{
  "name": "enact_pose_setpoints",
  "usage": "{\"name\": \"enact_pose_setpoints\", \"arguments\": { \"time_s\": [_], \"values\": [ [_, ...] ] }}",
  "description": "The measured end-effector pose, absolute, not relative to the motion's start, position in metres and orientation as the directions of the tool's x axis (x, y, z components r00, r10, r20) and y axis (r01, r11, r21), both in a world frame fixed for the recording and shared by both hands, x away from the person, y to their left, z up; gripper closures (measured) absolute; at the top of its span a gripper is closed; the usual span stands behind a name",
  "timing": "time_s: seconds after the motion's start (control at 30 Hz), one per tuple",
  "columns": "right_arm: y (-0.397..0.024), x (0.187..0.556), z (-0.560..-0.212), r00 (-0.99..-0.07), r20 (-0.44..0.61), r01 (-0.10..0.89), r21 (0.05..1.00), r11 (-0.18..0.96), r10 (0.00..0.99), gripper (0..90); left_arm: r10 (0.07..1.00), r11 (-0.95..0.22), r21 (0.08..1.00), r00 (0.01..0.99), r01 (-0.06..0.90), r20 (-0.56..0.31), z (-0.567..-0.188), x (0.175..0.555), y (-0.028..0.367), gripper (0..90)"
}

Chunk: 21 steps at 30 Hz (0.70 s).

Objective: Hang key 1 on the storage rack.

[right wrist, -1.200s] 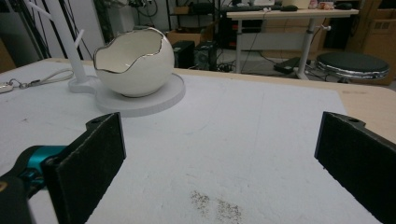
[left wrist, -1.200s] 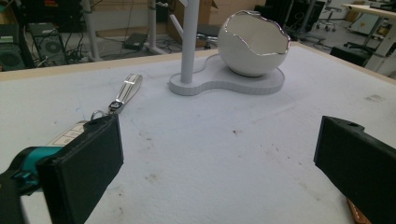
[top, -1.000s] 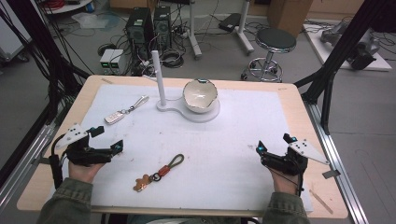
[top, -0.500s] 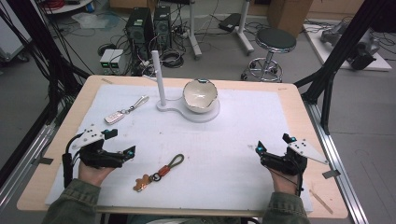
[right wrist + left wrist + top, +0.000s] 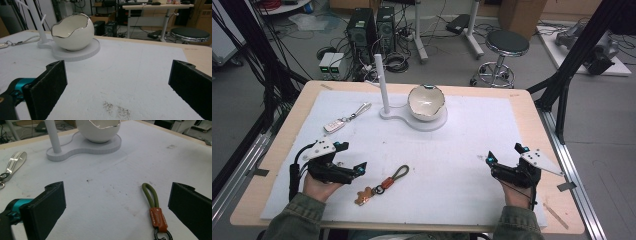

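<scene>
keychain point(image 5: 154, 208): olive cord loop, tan leather tab, black ring | left tongs point(image 5: 117, 205): wide | right tongs point(image 5: 117, 82): wide

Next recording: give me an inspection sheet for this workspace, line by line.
Surface: white mat on wooden table, slightly speckled.
Job's things: green-loop keychain lying flat, beside left hand-held gripper.
Clutter: white-strap keychain; egg-shaped bowl on white stand with post.
Grippers: left open, empty; right hand-held gripper open, empty, resting on mat.
Cables: black cable loops from the left gripper.
Surroundings: stool, computers, floor wiring.
</scene>
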State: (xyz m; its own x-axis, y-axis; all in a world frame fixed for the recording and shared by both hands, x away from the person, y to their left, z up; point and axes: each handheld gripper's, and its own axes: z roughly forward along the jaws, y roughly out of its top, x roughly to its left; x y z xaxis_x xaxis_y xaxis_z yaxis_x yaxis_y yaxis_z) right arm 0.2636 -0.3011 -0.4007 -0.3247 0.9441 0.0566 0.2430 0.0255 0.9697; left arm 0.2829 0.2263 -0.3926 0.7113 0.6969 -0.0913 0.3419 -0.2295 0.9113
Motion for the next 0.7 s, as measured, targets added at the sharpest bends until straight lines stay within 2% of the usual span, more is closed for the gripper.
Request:
{"name": "enact_pose_setpoints", "arguments": {
  "time_s": [0.53, 0.7],
  "values": [
    [-0.299, 0.265, -0.401, -0.338, 0.054, 0.252, 0.967, 0.036, 0.94, 0.7, 0.66, -0.324, 0.865, 0.746, 0.384, -0.083, -0.396, 0.285, 0.201, 1.7],
    [-0.299, 0.265, -0.401, -0.338, 0.053, 0.251, 0.967, 0.036, 0.94, 0.7, 0.635, -0.394, 0.833, 0.77, 0.388, -0.059, -0.398, 0.286, 0.19, 1.7]
  ]
}}
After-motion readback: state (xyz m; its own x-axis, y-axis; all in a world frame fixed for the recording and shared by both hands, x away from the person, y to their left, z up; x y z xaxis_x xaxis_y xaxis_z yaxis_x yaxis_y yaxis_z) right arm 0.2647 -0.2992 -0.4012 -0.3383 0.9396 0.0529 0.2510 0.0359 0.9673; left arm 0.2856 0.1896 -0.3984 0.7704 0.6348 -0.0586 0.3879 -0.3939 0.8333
